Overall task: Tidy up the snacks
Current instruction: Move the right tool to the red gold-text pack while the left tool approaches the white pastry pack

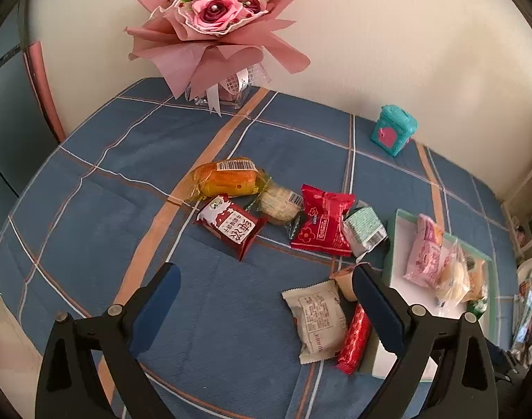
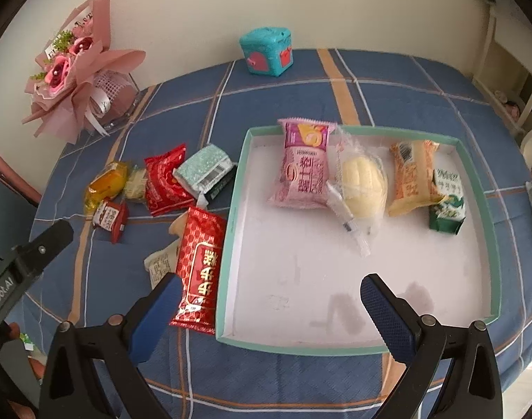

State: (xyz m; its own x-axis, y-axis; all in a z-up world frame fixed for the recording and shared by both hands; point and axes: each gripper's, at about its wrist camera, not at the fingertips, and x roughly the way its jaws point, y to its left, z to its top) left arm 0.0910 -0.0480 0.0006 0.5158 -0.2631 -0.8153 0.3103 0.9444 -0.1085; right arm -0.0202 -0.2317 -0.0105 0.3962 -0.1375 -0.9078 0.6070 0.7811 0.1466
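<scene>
Mint-rimmed white cardboard tray (image 2: 475, 160) holds four packets; loose ones lie just beside it. Both the left hand-held gripper (image 1: 266, 300) and right hand-held gripper (image 2: 271, 309) hang spread, empty. Probably next: pinch the glossy red foil packet (image 2: 198, 272) touching the tray's wall.

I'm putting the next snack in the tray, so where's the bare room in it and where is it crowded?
The tray is bare across its whole near half, from the near rim up to the row of snacks. The far half is crowded: pink packet, clear-wrapped bun, orange packet and green carton overlap side by side. Outside the left rim, the red packet lies against the wall.
</scene>
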